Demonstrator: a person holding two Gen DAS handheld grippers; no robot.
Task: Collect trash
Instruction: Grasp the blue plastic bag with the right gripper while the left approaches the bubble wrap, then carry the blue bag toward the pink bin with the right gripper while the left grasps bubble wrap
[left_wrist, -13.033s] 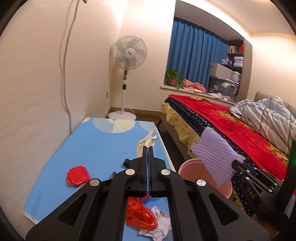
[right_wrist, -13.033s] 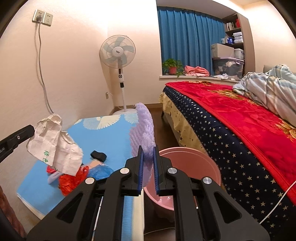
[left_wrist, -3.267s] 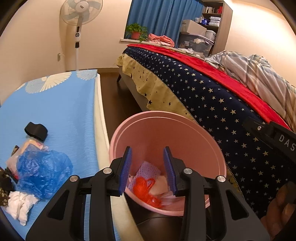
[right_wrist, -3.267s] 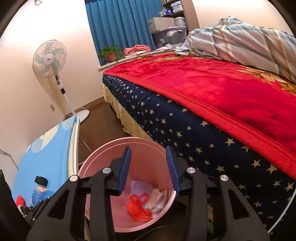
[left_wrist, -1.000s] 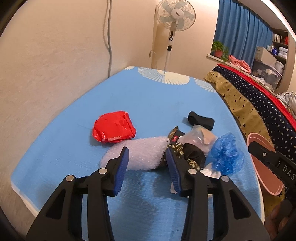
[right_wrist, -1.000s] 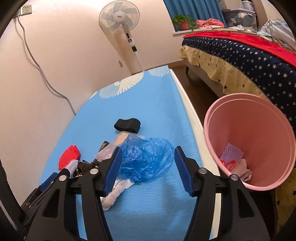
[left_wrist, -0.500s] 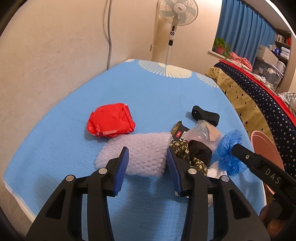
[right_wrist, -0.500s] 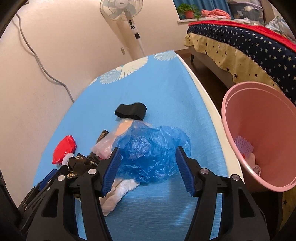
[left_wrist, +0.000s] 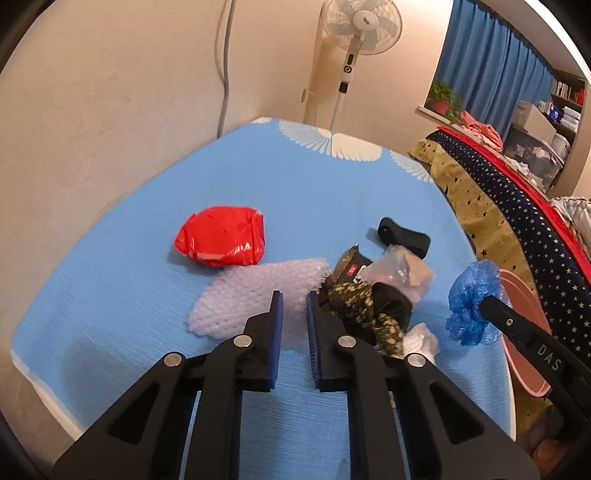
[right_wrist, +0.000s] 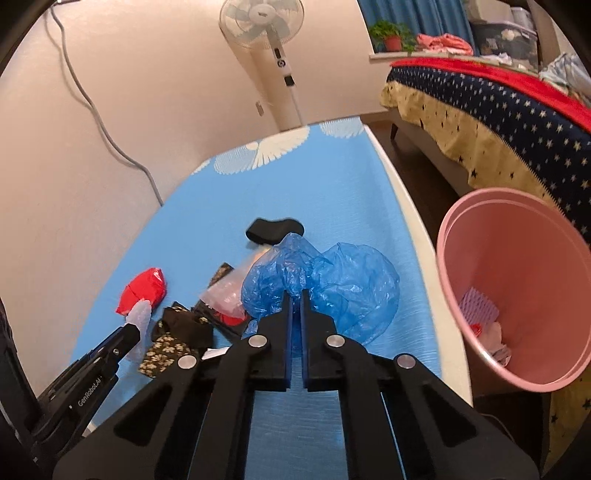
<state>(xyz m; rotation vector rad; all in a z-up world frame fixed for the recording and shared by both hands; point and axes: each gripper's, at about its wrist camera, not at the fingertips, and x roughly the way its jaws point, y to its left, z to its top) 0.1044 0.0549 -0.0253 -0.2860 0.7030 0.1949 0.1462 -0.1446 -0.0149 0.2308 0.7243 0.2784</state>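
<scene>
Trash lies on a blue mat (left_wrist: 295, 192). My left gripper (left_wrist: 293, 297) has its jaws closed down around the near edge of a sheet of white bubble wrap (left_wrist: 258, 295), with a narrow gap left. A red plastic wad (left_wrist: 221, 240) lies just beyond it. My right gripper (right_wrist: 294, 293) is shut on a crumpled blue plastic bag (right_wrist: 332, 280), which also shows in the left wrist view (left_wrist: 474, 299). The pink bin (right_wrist: 517, 280) stands to the right of the mat, with trash inside.
A camouflage-patterned wrapper (left_wrist: 362, 306), a clear bag (left_wrist: 402, 273), a black band (left_wrist: 402, 236) and white paper (left_wrist: 421, 339) lie in the pile. A fan (left_wrist: 354, 22) stands behind the mat. A bed with a starred cover (right_wrist: 498, 96) is on the right.
Both grippers came from the bin to the pile. My right jaws closed on the blue bag. My left jaws narrowed around the bubble wrap's edge.
</scene>
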